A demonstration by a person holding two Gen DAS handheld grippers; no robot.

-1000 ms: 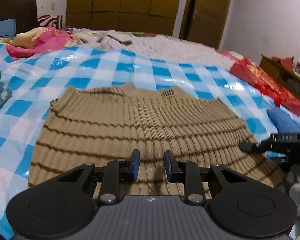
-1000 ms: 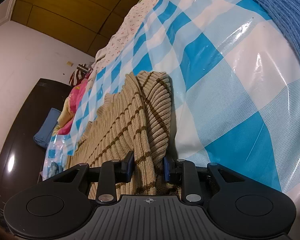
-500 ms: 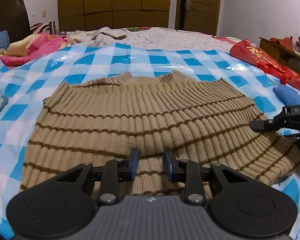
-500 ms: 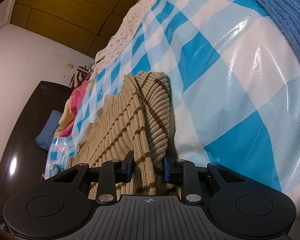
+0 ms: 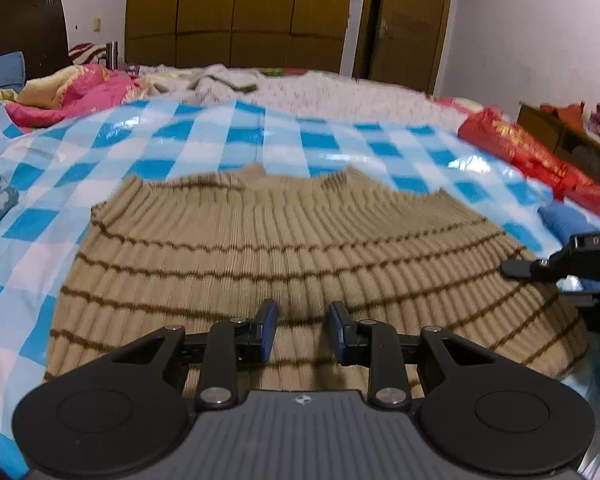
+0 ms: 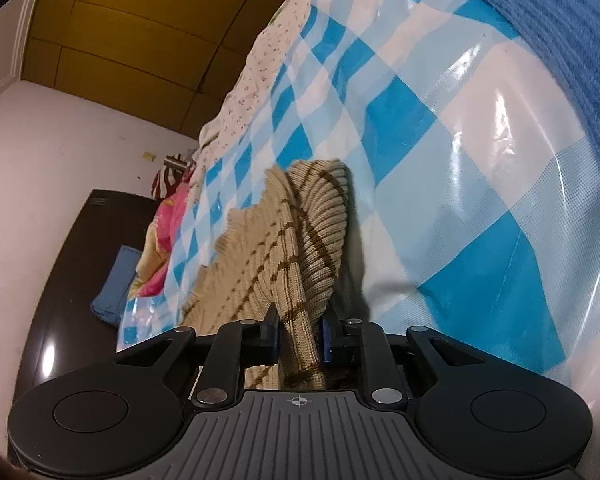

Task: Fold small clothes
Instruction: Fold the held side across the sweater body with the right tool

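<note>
Left tool (image 5: 302,330) tilted back, spread over sweater (image 5: 300,256); right tool (image 6: 298,334) pinching its edge.

A bedroom under warm artificial light: a wooden wardrobe (image 5: 236,12) with tall panel doors lines the far wall, beside a dark wooden door (image 5: 412,20) set in pale lilac walls (image 5: 532,32). A dark headboard (image 5: 24,28) stands at left. A glossy blue-and-white checked sheet (image 5: 204,136) covers the bed, with a pink quilt (image 5: 72,96) bunched near the headboard, a white floral cover (image 5: 340,96) beyond and a red packet (image 5: 532,160) at the right edge beside a low wooden cabinet (image 5: 560,136).
</note>
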